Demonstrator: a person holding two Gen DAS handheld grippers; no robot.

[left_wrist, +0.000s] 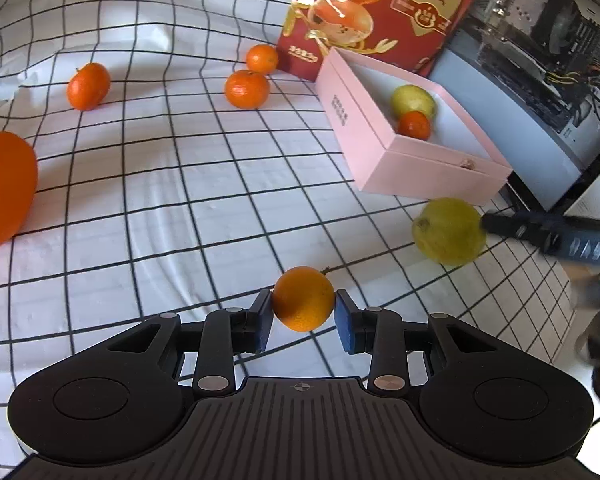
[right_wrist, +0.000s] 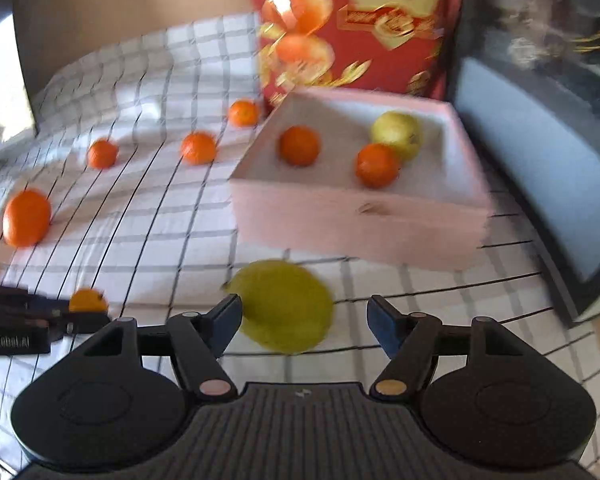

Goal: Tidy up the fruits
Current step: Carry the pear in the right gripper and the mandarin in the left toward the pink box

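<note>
My left gripper (left_wrist: 303, 304) is shut on a small orange (left_wrist: 303, 294), held just above the checked cloth (left_wrist: 180, 200). In the right wrist view a yellow-green fruit (right_wrist: 284, 306) lies blurred between the jaws of my right gripper (right_wrist: 304, 314). The left pad touches it and the right pad (right_wrist: 382, 326) stands clear. The same fruit (left_wrist: 448, 230) shows in the left wrist view at my right gripper's finger (left_wrist: 508, 226). The open pink box (right_wrist: 340, 224) ahead holds two tangerines (right_wrist: 299, 146) and a yellow-green fruit (right_wrist: 398, 134).
Several oranges lie loose on the cloth to the left, among them a large one (left_wrist: 4, 190) and a tangerine (left_wrist: 247, 89). A red printed carton (left_wrist: 380, 12) stands behind the box. A dark computer case (left_wrist: 540, 60) borders the table on the right.
</note>
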